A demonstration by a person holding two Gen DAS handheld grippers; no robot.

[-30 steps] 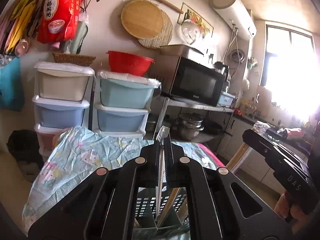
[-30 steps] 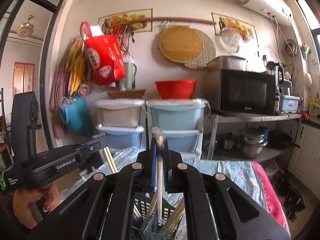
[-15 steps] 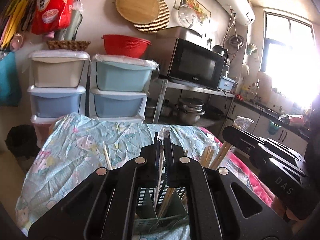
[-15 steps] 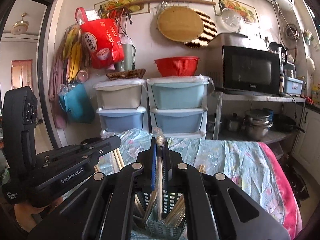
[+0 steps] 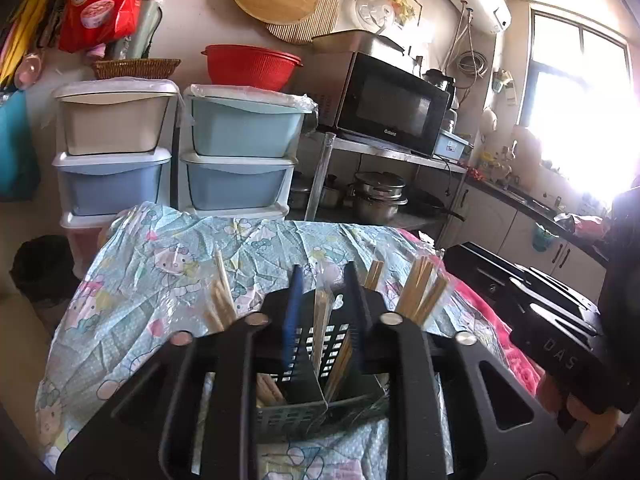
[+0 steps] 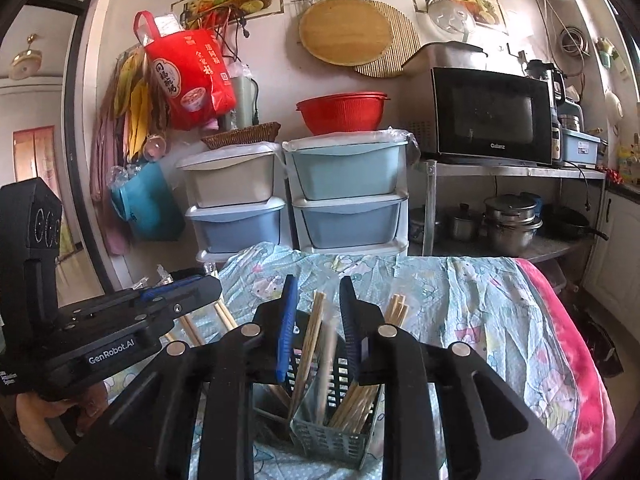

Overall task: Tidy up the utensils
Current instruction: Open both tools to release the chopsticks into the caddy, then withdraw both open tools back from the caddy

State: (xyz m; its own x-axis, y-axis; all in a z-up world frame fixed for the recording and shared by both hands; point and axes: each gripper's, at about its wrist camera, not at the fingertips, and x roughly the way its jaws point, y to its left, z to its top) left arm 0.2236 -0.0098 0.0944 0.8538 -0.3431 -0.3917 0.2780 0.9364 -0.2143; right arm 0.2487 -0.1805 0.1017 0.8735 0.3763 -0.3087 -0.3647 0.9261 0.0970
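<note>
A grey slotted utensil basket point(image 5: 304, 412) point(image 6: 332, 436) stands on the table with several wooden chopsticks leaning in its compartments. My left gripper point(image 5: 323, 280) hangs just above it, jaws opening. A plastic-wrapped chopstick pair point(image 5: 320, 320) stands loose between the fingers, its lower end in the basket. My right gripper point(image 6: 318, 292) is over the same basket, jaws opening too. A wrapped chopstick pair point(image 6: 314, 328) stands free between its pads, and a blurred piece beside it drops into the basket. Each gripper shows at the edge of the other's view.
A light blue cartoon-print cloth point(image 6: 460, 300) covers the table, with a pink blanket point(image 6: 568, 352) along its right edge. Loose chopsticks point(image 5: 222, 292) lie left of the basket. Stacked plastic drawers point(image 6: 344, 200), a microwave on a metal shelf point(image 6: 492, 116) and pots stand behind.
Both grippers have sunk toward the basket and their jaws have parted. The wrapped chopsticks that they pinched are let go and now stand loose in the basket.
</note>
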